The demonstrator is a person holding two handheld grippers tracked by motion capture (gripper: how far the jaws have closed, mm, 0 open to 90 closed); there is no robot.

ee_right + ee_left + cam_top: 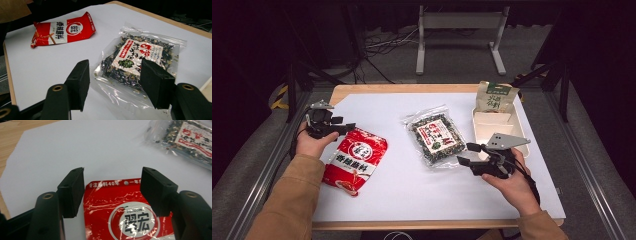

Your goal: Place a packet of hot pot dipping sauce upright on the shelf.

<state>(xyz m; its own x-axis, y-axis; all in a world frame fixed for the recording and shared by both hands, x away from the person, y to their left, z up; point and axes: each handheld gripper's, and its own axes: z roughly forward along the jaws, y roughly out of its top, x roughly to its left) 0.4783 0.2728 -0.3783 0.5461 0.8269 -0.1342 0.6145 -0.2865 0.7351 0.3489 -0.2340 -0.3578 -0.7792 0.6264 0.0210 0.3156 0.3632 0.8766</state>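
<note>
both grippers poised at their packets, nothing gripped

the red packet (355,161) lies flat on the white sheet (397,195) near the left edge of the table (343,90), its long side running from the middle of that edge down toward the near-left corner. the left gripper (349,127) sits at the packet's far end, held level and pointing toward the table's middle. in the left gripper view the packet's top seam with its small hang hole lies between the two black jaws, and the pads (74,191) stand apart on either side of it with the white sheet showing in the gap on the left side. the jaws are fairly wide and press on nothing; whether the right-hand pad brushes the packet's edge i cannot tell.

the clear bag of dried mix (436,136) lies in the middle of the table, a little toward the right edge. the right gripper (464,154) rests just beside the bag's near-right corner, pointing at it. in the right gripper view the bag's clear bottom edge lies between the spread jaws, which stand wide and hold nothing.

a shallow tray (479,131) sits by the right edge, with a green-topped pouch (496,97) propped at its far end near the far-right corner.
</note>
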